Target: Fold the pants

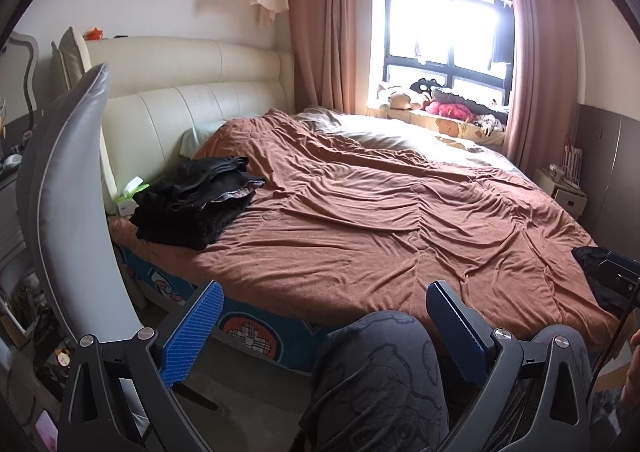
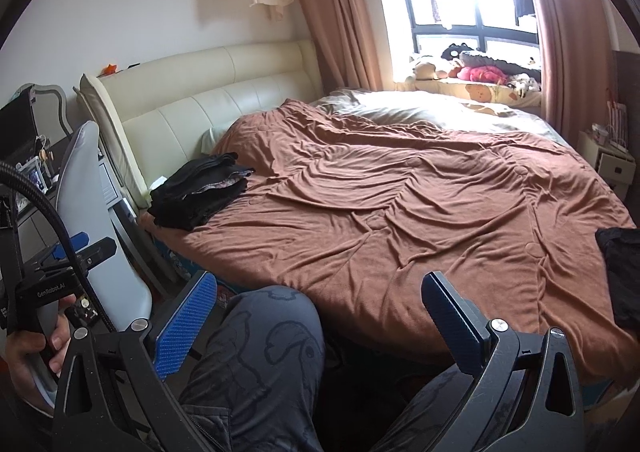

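Note:
A stack of folded black pants (image 1: 196, 203) lies on the near left corner of the bed, by the headboard; it also shows in the right wrist view (image 2: 200, 191). A loose black garment (image 1: 596, 272) lies at the bed's right edge, also seen in the right wrist view (image 2: 620, 272). My left gripper (image 1: 320, 316) is open and empty, held low before the bed's near edge above the person's knee. My right gripper (image 2: 320, 312) is open and empty, also low over the knees. Both are far from the garments.
A brown quilt (image 1: 380, 211) covers the bed, with a cream headboard (image 1: 192, 103) at the left. A grey chair back (image 1: 68, 191) stands at the left. Stuffed toys (image 1: 440, 103) lie on the window sill. A white nightstand (image 1: 568, 191) is at the right. The person's knees (image 1: 380, 372) are in front.

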Tool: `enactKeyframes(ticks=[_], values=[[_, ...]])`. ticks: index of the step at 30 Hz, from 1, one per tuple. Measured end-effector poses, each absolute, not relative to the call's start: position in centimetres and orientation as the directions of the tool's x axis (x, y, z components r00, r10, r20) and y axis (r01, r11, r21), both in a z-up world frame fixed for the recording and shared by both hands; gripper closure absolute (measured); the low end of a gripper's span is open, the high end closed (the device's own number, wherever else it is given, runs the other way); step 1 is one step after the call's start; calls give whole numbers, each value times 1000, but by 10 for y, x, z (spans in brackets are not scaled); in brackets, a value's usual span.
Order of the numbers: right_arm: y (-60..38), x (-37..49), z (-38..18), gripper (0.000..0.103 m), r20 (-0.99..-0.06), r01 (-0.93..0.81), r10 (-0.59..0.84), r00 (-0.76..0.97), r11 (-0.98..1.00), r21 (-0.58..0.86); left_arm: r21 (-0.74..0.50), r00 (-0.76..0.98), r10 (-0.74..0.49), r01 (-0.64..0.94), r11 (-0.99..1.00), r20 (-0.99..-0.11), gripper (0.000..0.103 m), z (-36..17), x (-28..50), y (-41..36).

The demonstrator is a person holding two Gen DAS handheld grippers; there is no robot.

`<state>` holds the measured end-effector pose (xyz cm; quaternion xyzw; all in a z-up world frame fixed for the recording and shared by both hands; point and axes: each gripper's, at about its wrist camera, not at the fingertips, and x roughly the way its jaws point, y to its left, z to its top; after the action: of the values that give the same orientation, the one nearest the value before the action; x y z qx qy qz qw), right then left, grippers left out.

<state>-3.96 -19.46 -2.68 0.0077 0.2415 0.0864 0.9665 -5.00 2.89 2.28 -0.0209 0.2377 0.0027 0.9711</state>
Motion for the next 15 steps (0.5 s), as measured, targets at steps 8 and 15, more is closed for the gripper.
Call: enactKeyframes(ticks=[8, 15], values=[[-193, -49, -35, 0, -445, -150, 155, 882, 988, 45, -40, 889, -7, -12, 999, -458, 1, 14, -54, 31], [-197, -41, -43, 0, -452, -143, 146, 880, 989, 40, -36, 893, -8, -9, 999, -450, 1, 13, -45, 30]])
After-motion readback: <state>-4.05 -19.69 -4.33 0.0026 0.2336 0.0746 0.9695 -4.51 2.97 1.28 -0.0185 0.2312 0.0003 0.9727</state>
